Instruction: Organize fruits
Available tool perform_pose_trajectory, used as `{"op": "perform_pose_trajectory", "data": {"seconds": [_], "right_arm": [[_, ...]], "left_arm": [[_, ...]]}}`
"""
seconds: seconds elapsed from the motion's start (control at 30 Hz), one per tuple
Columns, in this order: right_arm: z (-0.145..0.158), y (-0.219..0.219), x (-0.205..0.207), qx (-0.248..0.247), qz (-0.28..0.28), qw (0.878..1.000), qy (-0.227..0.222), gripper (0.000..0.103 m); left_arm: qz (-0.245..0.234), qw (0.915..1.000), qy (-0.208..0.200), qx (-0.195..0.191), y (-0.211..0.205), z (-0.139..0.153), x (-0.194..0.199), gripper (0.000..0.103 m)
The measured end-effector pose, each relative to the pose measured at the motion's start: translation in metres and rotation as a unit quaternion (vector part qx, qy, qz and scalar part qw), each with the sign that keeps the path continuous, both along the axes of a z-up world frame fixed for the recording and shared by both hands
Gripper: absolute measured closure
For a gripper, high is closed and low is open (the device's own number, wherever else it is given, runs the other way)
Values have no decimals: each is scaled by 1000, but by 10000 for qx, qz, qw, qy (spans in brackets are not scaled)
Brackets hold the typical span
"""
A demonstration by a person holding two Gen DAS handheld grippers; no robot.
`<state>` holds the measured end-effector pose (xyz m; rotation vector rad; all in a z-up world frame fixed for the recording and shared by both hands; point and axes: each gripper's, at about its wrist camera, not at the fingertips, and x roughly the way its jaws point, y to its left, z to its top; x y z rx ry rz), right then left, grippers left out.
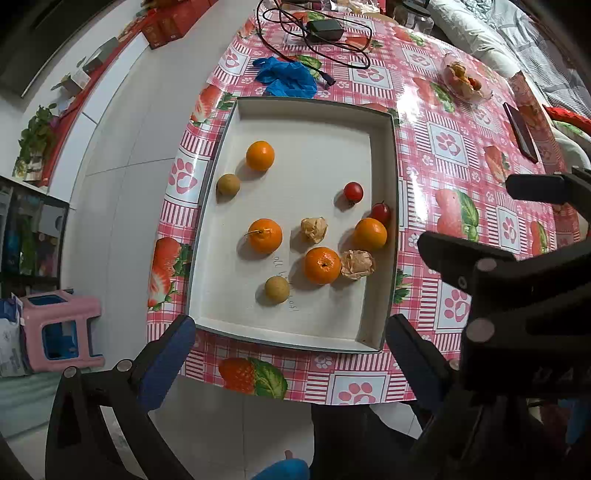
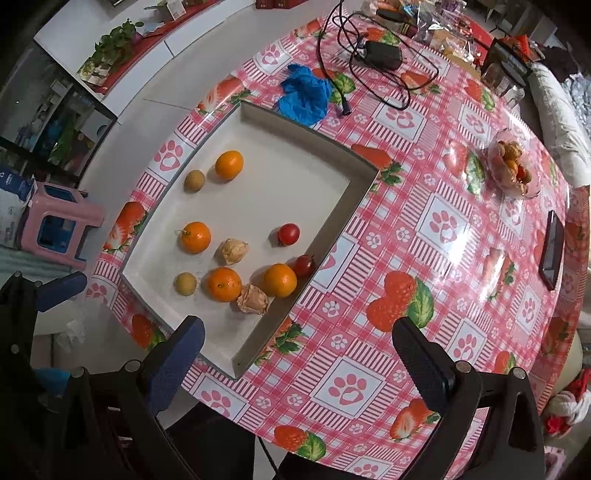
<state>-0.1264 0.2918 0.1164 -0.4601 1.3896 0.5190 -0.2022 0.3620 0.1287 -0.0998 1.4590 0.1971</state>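
Note:
A shallow white tray (image 1: 384, 122) (image 2: 354, 192) lies on the pink patterned table. In it are several oranges (image 1: 322, 265) (image 2: 224, 284), two brown round fruits (image 1: 277, 290) (image 2: 185, 283), two red cherry tomatoes (image 1: 353, 191) (image 2: 289, 233) and two papery husked fruits (image 1: 356, 264) (image 2: 252, 300). My left gripper (image 1: 291, 347) is open and empty above the tray's near edge. My right gripper (image 2: 299, 354) is open and empty above the tray's near right corner; it also shows in the left wrist view (image 1: 480, 221).
A crumpled blue glove (image 1: 286, 76) (image 2: 306, 94) lies just beyond the tray. A black adapter with cables (image 1: 325, 29) (image 2: 382, 55) sits behind it. A clear bowl of fruit (image 1: 463, 79) (image 2: 513, 168) and a phone (image 1: 521, 131) (image 2: 552, 249) are at the right. A pink stool (image 1: 59, 332) stands on the floor.

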Motion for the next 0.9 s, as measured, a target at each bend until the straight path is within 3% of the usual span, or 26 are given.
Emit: {"op": "perform_pose_trajectory", "data": {"seconds": [0.9], "right_arm": [[-1,-3,-5,15,-4,10000,-13,1]], "left_arm": [[-71,10000,-2,16,-4,1,-1,0]]}}
